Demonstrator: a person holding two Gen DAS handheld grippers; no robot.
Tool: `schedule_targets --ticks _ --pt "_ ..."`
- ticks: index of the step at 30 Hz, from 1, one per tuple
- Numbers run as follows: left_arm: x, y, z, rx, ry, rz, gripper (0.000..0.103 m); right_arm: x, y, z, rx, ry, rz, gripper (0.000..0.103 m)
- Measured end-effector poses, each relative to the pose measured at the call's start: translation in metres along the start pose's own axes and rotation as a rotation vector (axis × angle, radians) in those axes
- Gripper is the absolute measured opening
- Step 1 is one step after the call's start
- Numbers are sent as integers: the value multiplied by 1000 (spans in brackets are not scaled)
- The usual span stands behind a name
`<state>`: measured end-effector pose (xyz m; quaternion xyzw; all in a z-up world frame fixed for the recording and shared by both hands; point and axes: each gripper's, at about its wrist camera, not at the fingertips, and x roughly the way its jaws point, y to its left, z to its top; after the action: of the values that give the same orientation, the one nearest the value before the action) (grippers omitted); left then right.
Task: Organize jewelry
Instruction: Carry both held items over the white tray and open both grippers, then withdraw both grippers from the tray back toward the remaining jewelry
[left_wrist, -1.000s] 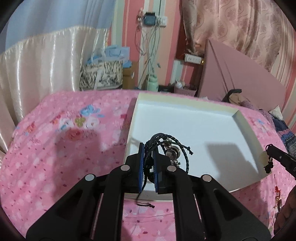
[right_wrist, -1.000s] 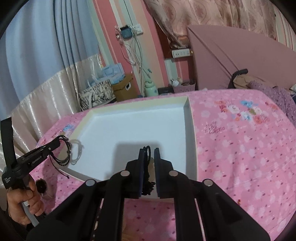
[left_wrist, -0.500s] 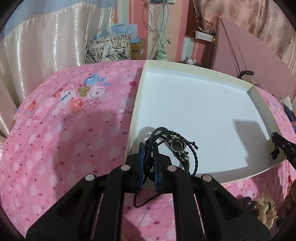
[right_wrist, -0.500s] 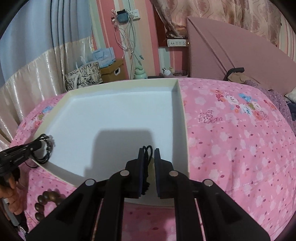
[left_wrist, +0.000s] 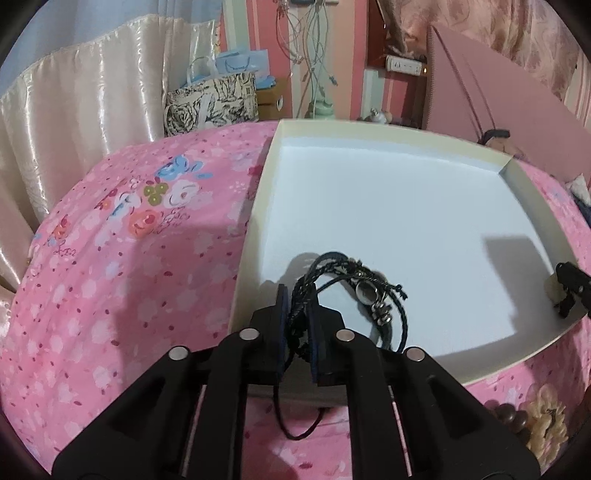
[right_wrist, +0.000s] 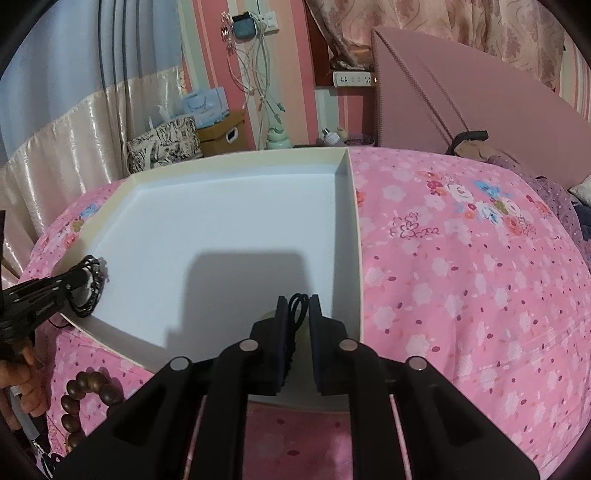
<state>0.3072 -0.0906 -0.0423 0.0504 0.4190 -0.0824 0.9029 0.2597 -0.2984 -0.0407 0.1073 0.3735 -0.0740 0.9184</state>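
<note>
A shallow white tray (left_wrist: 406, 206) lies on a pink floral bedspread. My left gripper (left_wrist: 298, 295) hangs over the tray's near left corner. A black braided bracelet (left_wrist: 369, 291) with metal charms is pinched between its pads. The jaws are opening, and the bracelet's charm end rests on the tray floor. My right gripper (right_wrist: 298, 302) is at the near right corner of the tray (right_wrist: 221, 221), shut on a thin black cord (right_wrist: 298, 306). A pale pendant (right_wrist: 269, 315) shows under the cord. The left gripper (right_wrist: 79, 280) also shows in the right wrist view.
A brown wooden bead bracelet (right_wrist: 85, 398) and a cream flower-shaped piece (left_wrist: 546, 417) lie on the bedspread (right_wrist: 461, 295) in front of the tray. A hand (right_wrist: 22, 369) holds the left gripper's handle. Bags, boxes and curtains stand behind the bed.
Both grippers have sunk toward the tray and tilted further down. The bracelet's charm end now lies on the tray floor. The right gripper's cord hangs lower over the tray corner.
</note>
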Motion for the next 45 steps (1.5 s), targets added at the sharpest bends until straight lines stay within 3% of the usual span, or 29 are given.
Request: schedule_targets --ticks 2,3,4,5,6,9,12,16,18,20,25,27,33,37,42,45 --pt "-4 0 1 -13 -12 -35 37 -5 3 -1 -10 -21 5 12" --pt "-9 -2 1 -9 -36 -33 42 -6 5 0 -16 -26 8 23" --pt "-14 -4 2 -8 -59 -43 55 -8 6 0 -20 -26 6 34" --pt "-19 -5 2 -12 -79 -53 71 -14 9 2 -24 -38 -1 55" --pt "-28 -7 2 -15 -118 -61 74 -20 11 3 -24 -61 -3 61" --pt "-45 -9 4 -12 -165 -57 74 -45 19 8 -42 -131 -13 63" --pt "-77 1 -4 -47 -245 -21 74 -76 24 1 -29 -200 -23 74" --pt "-125 18 -37 -66 -377 53 88 -117 32 -37 -59 -256 -8 74" --pt "-141 27 -58 -85 -405 57 91 -130 34 -56 -70 -267 -12 74" --pt "-153 34 -84 -100 -404 38 92 -144 35 -76 -78 -274 -12 75" --pt "-174 30 -123 -65 -420 97 92 -167 41 -113 -111 -282 -35 79" --pt "-179 28 -130 -69 -440 109 92 -173 38 -124 -108 -290 -58 79" --pt "-174 20 -142 -35 -397 120 92 -177 22 -140 -53 -291 -66 79" --pt "-179 20 -152 -22 -421 126 92 -179 17 -143 -28 -306 -70 85" --pt "-184 22 -157 -33 -444 136 94 -175 21 -143 -38 -298 -93 85" --pt "-187 22 -159 -39 -460 131 99 -176 22 -144 -42 -305 -91 88"
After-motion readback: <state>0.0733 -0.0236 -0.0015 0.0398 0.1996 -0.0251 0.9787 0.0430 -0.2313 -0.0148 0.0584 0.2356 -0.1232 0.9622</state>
